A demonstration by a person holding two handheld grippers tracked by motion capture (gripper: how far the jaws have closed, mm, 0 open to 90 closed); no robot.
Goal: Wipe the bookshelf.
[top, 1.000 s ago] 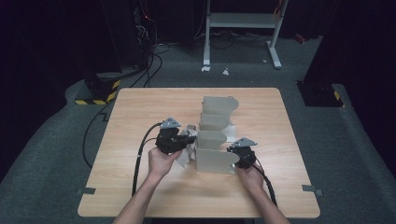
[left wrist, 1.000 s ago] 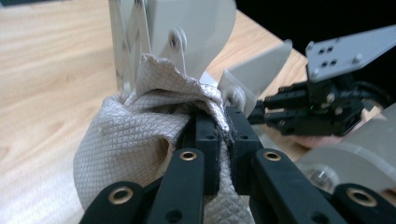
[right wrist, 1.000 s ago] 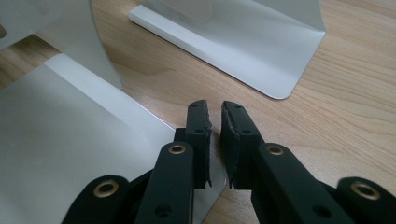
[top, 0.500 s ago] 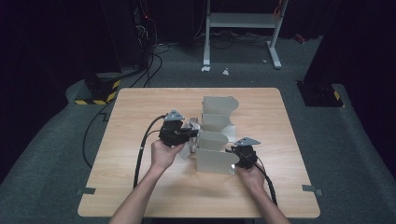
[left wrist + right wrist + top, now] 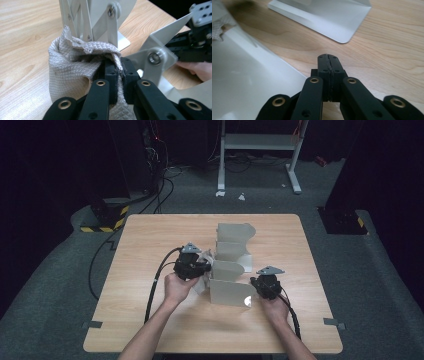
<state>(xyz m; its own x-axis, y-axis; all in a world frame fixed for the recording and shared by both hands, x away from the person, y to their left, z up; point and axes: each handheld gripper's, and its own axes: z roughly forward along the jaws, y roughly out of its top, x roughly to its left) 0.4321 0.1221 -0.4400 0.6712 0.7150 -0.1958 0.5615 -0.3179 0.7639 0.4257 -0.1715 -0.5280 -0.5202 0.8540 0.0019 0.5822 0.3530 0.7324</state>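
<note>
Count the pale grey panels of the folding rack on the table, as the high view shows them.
4. Far panel at the back, second in front of it, third by the left gripper, nearest beside the right gripper. Others may be hidden behind these.

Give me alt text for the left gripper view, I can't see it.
The left tool is shut on a grey quilted cloth, pressed against a grey metal folding rack on a wooden table. The right tool shows at the right edge beside a rack panel.
</note>
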